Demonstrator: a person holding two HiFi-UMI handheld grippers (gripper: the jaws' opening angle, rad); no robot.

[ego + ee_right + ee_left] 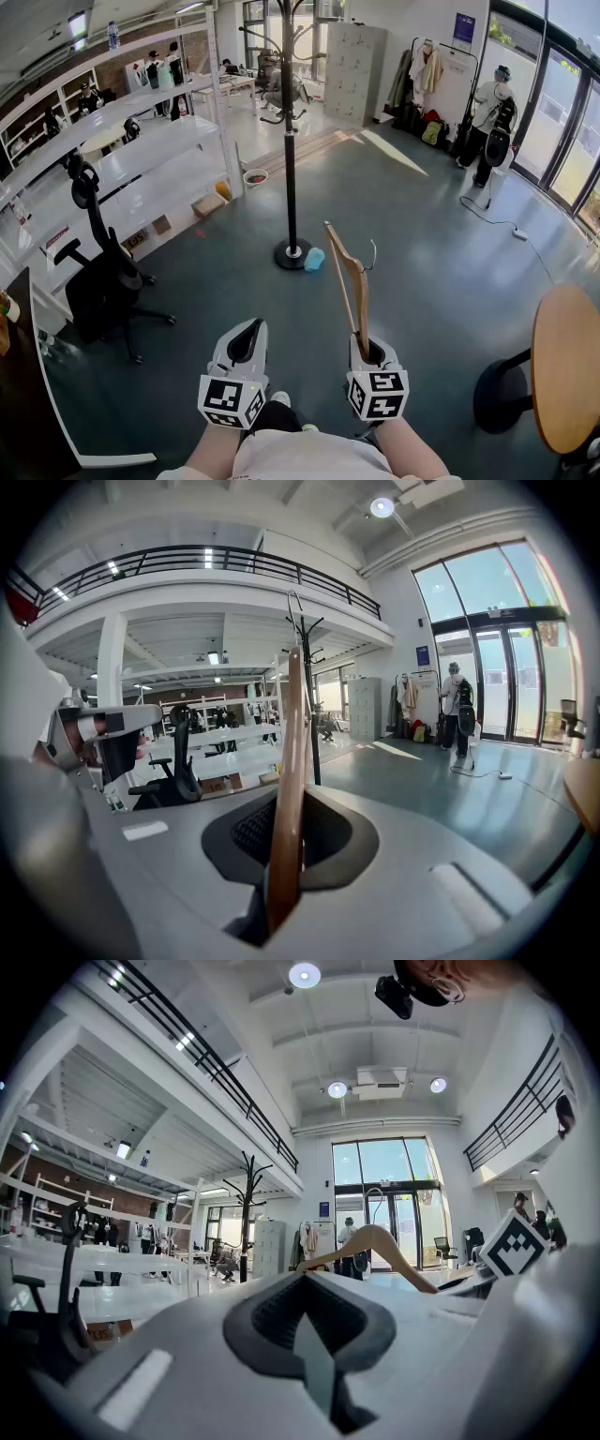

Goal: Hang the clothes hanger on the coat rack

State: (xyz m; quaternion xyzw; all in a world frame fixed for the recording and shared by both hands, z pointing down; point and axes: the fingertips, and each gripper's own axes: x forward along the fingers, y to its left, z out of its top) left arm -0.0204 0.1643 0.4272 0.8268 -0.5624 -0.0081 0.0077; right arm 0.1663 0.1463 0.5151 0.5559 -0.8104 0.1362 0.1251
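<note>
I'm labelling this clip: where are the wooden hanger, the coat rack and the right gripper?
wooden hanger (357,292): head view, on its wooden arm.
coat rack (290,159): head view, on its black pole.
right gripper (364,345): head view, between its jaw tips.

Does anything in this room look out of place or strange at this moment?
A light blue object lies on the floor beside the base of the coat rack; I cannot tell what it is. The right gripper holds the hanger by one arm end, so it stands upright, hook sideways.

One hanger (361,300); one coat rack (290,141); one chair (98,281); two tongs (246,342) (367,352).
</note>
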